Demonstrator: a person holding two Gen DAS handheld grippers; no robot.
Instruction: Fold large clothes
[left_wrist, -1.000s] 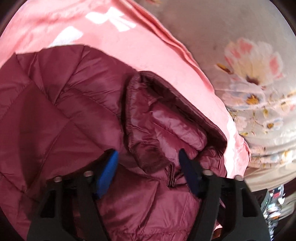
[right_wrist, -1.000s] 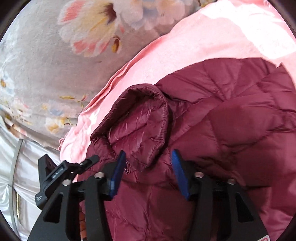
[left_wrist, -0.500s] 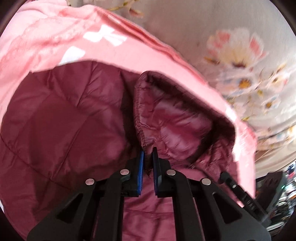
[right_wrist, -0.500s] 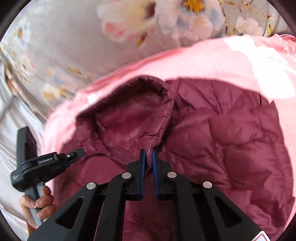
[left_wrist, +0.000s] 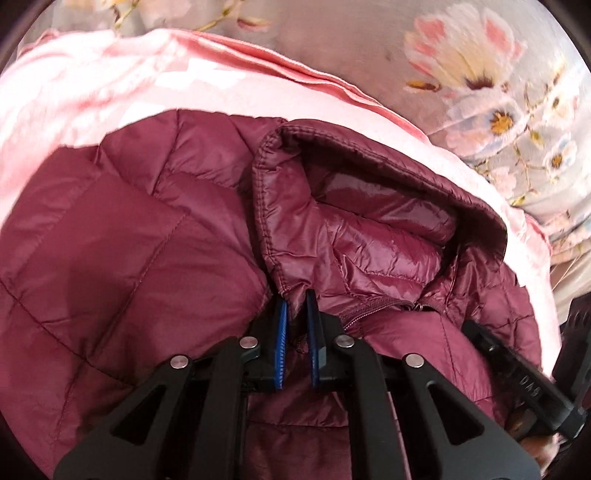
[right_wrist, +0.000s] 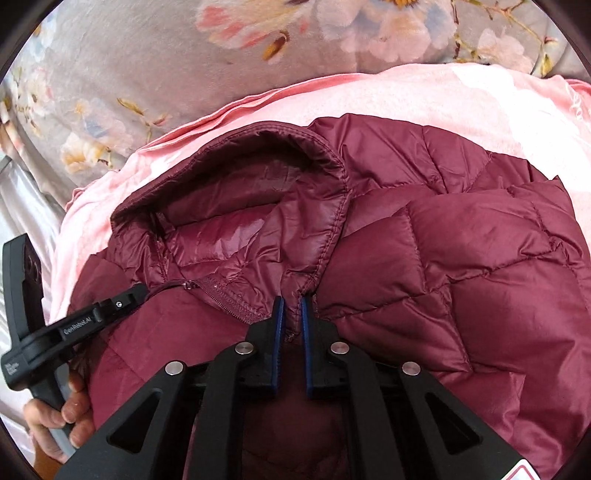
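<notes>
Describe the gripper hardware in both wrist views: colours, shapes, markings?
Both the left gripper and right gripper look alike: matte black angular linkage arms with triangular cutouts, silver round pivot pins, and thin blue ribbed pads on the fingers. White lettering runs along the left gripper's side in the right wrist view.

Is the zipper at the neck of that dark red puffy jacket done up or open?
Done up, as far as shows: the jacket's zipper teeth run closed to the pull at the collar. Lower down, the fingers hide it.

i'm looking at a bedroom at home: a grey floral bedsheet (right_wrist: 122, 62) spread out, a soft pink blanket (left_wrist: 110, 81) lying on top of it.
</notes>
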